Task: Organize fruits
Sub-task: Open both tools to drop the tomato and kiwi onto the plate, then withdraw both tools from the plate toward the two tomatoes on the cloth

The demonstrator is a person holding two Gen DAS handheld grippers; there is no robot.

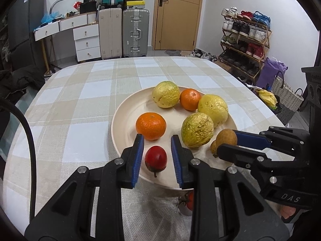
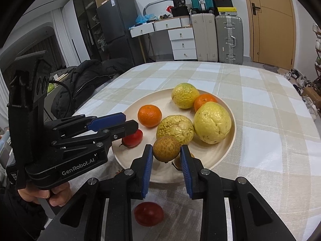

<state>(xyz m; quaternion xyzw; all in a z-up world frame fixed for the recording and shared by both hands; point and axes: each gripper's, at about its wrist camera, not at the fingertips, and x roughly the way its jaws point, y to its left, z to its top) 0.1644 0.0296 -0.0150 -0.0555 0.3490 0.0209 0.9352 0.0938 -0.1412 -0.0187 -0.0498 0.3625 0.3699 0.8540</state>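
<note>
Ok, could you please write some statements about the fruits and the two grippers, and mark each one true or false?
1. Three yellow fruits lie on the plate. True.
2. The small red fruit between the fingers of the left gripper lies on the tablecloth. False: it lies on the plate, near its front rim.
3. The plate holds two oranges. True.
4. A brown fruit sits between the fingers of the right gripper. True.
5. Every fruit is on the plate. False: a second red fruit lies on the tablecloth in front of the plate.
</note>
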